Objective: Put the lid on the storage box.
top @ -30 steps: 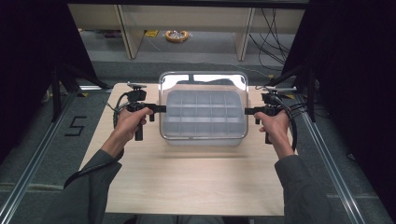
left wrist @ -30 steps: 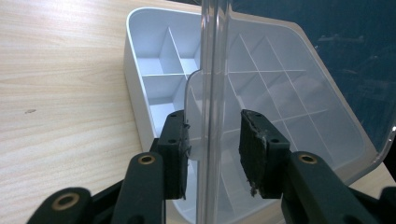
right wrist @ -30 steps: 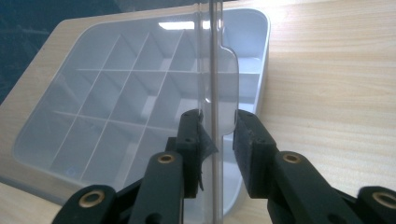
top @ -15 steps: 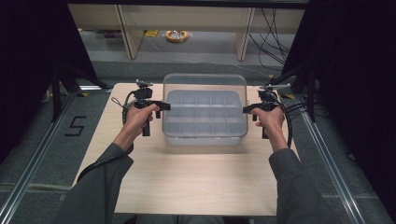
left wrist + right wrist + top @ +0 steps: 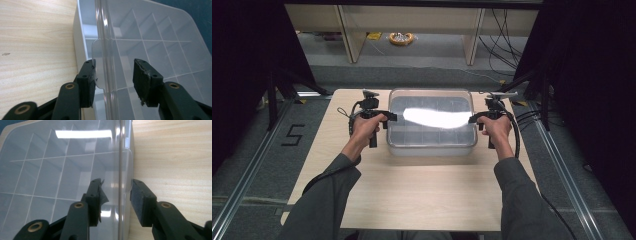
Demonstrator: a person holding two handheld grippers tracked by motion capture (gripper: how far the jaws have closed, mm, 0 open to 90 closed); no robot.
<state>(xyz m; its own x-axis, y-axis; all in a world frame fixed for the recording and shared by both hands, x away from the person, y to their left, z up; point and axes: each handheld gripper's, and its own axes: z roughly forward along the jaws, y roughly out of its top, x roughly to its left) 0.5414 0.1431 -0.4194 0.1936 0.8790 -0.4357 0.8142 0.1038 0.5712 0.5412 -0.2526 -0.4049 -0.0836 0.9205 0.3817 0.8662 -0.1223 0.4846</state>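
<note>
Left hand [image 5: 364,127] grips the left gripper [image 5: 388,116] near the tabletop's [image 5: 422,195] left edge, jaws pointing right at the left short side of the clear compartment box [image 5: 432,142]. In the left gripper view the jaws straddle the box's left rim and its small clear lid tab [image 5: 96,53]: the outer pad touches or nearly touches the tab, the inner pad stands clear above the lid with a gap. The jaws have just been opening, now part open, the rim between them but not pinched.

The box sits flat on the wooden tabletop, toward the far edge, about centred between left and right edges, long side across. Clear lid [image 5: 432,102] is on, white dividers [image 5: 150,42] visible through it, a bright glare streak [image 5: 434,118] across the top.

Right hand [image 5: 498,129] grips the right gripper [image 5: 472,118] near the right edge, jaws pointing left at the box's right short side. In the right gripper view the jaws straddle the right rim and its tab [image 5: 128,170]: the inner pad is over the lid, the outer pad just beside the tab on the table side, gaps visible both sides. These jaws have also just been opening, part open, the rim between them and no grip.

Both sleeves [image 5: 329,200] come in from the near edge. Cables [image 5: 516,135] trail from the grippers.
</note>
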